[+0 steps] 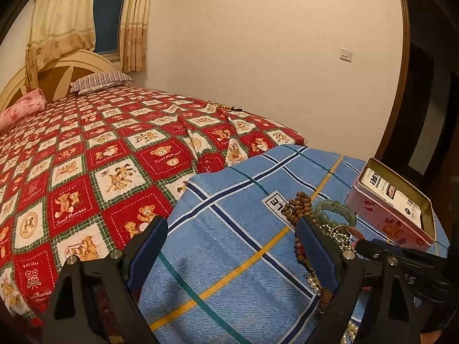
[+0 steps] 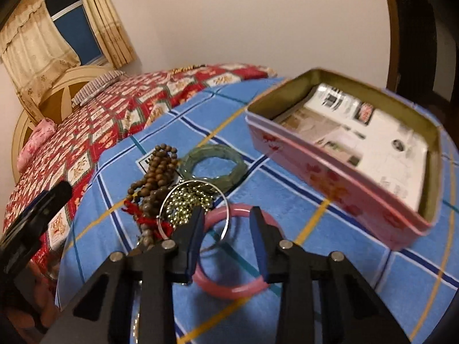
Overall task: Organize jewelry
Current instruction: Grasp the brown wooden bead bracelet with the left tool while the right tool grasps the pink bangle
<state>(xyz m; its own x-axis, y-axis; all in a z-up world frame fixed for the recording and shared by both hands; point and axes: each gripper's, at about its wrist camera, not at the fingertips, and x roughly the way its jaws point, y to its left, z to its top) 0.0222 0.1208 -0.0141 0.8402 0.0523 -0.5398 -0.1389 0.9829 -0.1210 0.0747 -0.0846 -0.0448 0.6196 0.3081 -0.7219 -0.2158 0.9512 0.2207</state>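
A pile of jewelry lies on a blue plaid cloth [image 2: 287, 258]: a brown wooden bead strand [image 2: 157, 169], a green bangle [image 2: 213, 166], a thin silver hoop [image 2: 195, 182] around a gold bead chain [image 2: 186, 200], and a pink bangle [image 2: 229, 289]. My right gripper [image 2: 226, 212] hovers over the pink bangle, jaws partly apart, and no pad visibly presses on it. An open pink tin [image 2: 330, 177] stands to the right. My left gripper [image 1: 229, 223] is wide open over bare cloth, left of the bead strand [image 1: 298, 203], the green bangle [image 1: 335, 210] and the tin [image 1: 381, 220].
The cloth covers a raised surface beside a bed with a red bear-pattern cover [image 1: 86, 157]. Another bead strand [image 1: 218, 104] lies at the bed's far edge. Pearls [image 1: 312, 282] show beside my left gripper's right finger. A doorway is at the right.
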